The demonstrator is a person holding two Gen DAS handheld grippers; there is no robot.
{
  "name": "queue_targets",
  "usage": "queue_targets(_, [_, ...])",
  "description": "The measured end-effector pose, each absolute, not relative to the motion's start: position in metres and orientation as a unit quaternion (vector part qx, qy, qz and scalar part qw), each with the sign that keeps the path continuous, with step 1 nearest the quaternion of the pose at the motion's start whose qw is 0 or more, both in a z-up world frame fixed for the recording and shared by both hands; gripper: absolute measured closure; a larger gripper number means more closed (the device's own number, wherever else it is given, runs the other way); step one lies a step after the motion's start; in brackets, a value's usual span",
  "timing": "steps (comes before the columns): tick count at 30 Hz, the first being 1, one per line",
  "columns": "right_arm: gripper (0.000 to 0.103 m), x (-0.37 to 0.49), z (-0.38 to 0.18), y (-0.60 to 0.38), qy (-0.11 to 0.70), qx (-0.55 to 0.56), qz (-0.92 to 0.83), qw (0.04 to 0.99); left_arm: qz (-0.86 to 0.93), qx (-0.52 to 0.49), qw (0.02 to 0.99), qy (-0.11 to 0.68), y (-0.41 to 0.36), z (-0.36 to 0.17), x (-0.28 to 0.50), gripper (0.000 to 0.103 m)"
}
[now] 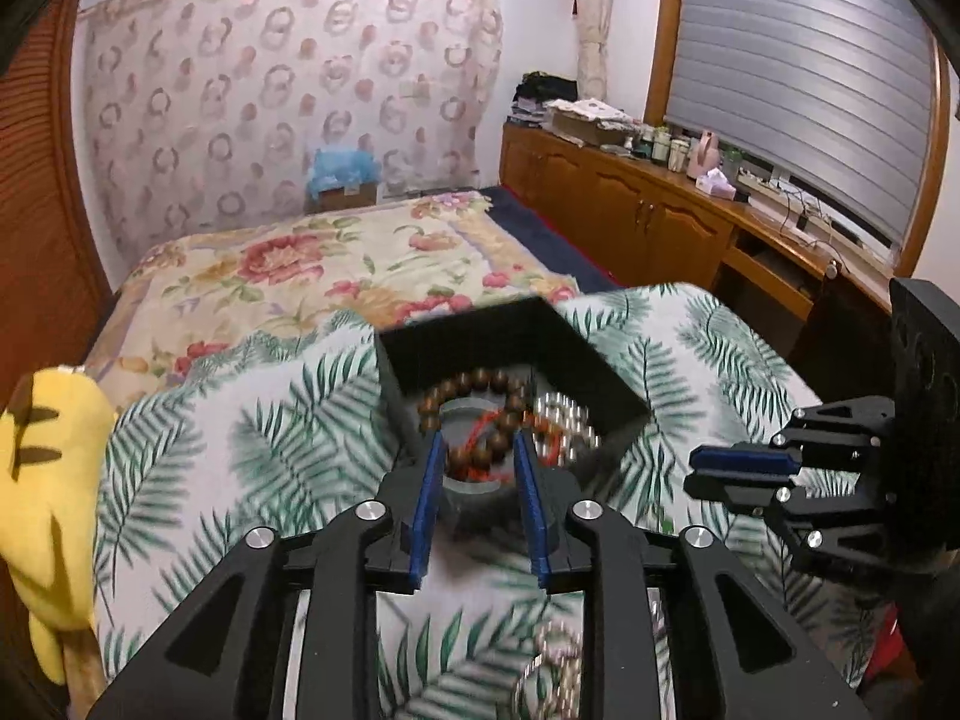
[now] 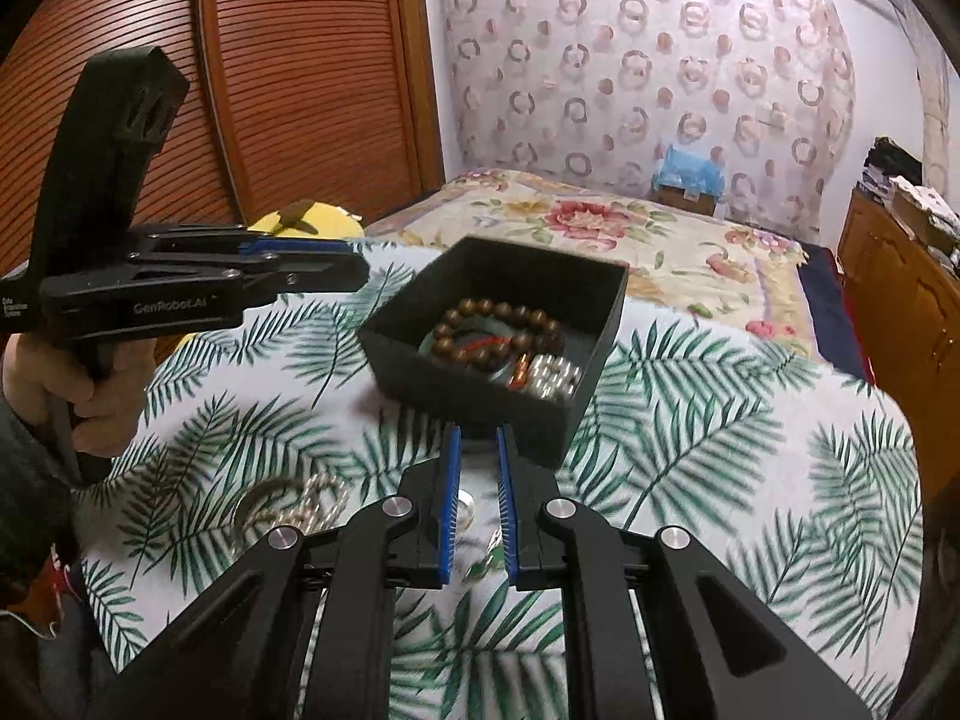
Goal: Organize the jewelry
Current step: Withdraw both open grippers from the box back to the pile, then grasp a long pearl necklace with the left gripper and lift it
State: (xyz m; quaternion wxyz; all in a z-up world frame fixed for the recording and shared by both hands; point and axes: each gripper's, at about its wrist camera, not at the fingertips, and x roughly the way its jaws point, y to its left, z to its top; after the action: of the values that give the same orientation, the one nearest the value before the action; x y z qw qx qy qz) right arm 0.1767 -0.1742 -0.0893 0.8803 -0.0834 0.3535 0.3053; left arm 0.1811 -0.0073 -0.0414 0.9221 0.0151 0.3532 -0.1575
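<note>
1. The left gripper (image 1: 478,450) is hovering, jaws parted, over the black box (image 2: 543,276) at frame centre.
2. A wooden bead bracelet (image 2: 501,324) is lying inside.
3. The right gripper (image 2: 478,441) is waiting, jaws apart, holding nothing.

A table draped in a white cloth printed with green palm fronds (image 2: 690,420) carries an open black box (image 2: 576,300), set toward its far edge. On the near part of the cloth, well apart from the box, lies a loose cluster of silver-coloured bead jewelry with a metal ring (image 2: 294,507). A small silvery ring (image 2: 467,507) rests close beside that cluster.
</note>
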Motion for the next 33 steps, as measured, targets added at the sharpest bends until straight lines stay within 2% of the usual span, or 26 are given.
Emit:
queue_targets(7, [0.089, 0.15, -0.109, -0.177, 0.37, -0.081, 0.294, 0.878, -0.152, 0.015, 0.917, 0.369, -0.002, -0.06, 0.149, 0.062])
queue_targets(11, [0.089, 0.133, -0.115, -0.18, 0.374, -0.074, 0.291, 0.878, -0.149, 0.021, 0.912, 0.381, -0.003, -0.074, 0.13, 0.058])
queue_targets(27, [0.089, 0.084, -0.132, -0.188, 0.386, -0.06, 0.287, 0.875, -0.173, -0.007, 0.889, 0.424, -0.013, -0.102, 0.124, 0.058])
queue_targets(29, [0.079, 0.081, -0.133, -0.19, 0.387, -0.058, 0.284, 0.875, -0.174, -0.006, 0.885, 0.431, -0.017, -0.104, 0.13, 0.061])
queue_targets(33, [0.078, 0.079, -0.136, -0.192, 0.387, -0.056, 0.285, 0.875, -0.174, -0.01, 0.879, 0.445, -0.021, -0.108, 0.141, 0.067])
